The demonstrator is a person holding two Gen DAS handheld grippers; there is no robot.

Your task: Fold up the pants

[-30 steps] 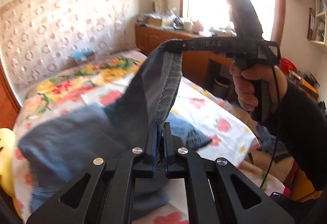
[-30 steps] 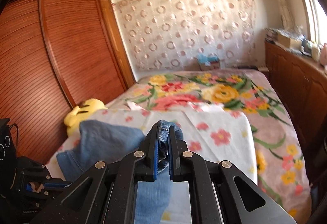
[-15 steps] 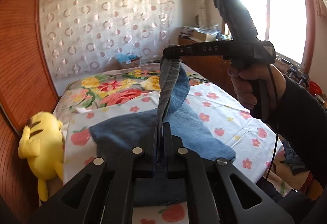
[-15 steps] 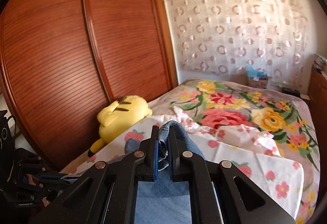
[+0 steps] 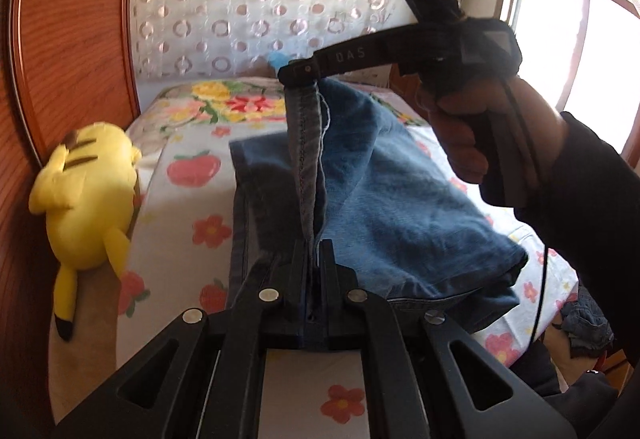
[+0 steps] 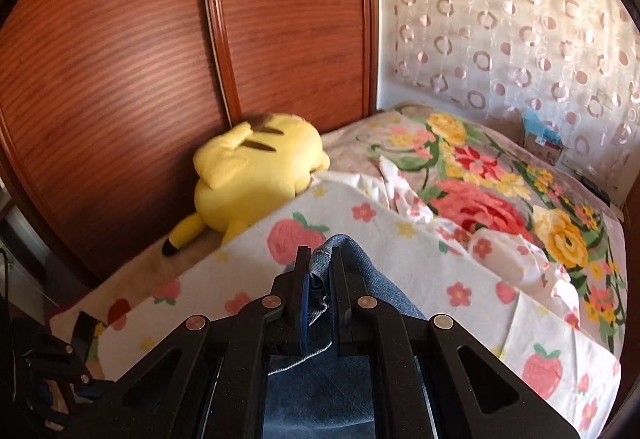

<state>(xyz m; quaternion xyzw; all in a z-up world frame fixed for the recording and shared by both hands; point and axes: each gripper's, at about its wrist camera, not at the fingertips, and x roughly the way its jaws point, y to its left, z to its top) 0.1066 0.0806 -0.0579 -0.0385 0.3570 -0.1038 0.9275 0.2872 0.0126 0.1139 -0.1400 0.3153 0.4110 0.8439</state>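
The blue denim pants point(image 5: 384, 191) lie partly on the bed, with one edge lifted and stretched between my two grippers. My left gripper point(image 5: 314, 251) is shut on the near end of that edge. My right gripper point(image 5: 298, 73) is shut on the far end and holds it higher above the bed. In the right wrist view my right gripper point(image 6: 320, 259) pinches a bunched fold of the pants point(image 6: 352, 279). The rest of the pants hangs below, hidden by the gripper body.
A bed with a white strawberry-and-flower sheet point(image 5: 188, 215) point(image 6: 400, 239) and a floral blanket point(image 6: 500, 179) behind. A yellow plush toy point(image 5: 88, 183) point(image 6: 256, 171) lies at the bed's left edge against a wooden wardrobe point(image 6: 160, 39). A window point(image 5: 600, 51) is at right.
Both grippers have swung toward the wardrobe side with the pants held between them. The plush toy and wardrobe now fill more of both views. The lifted edge hangs lower over the bed.
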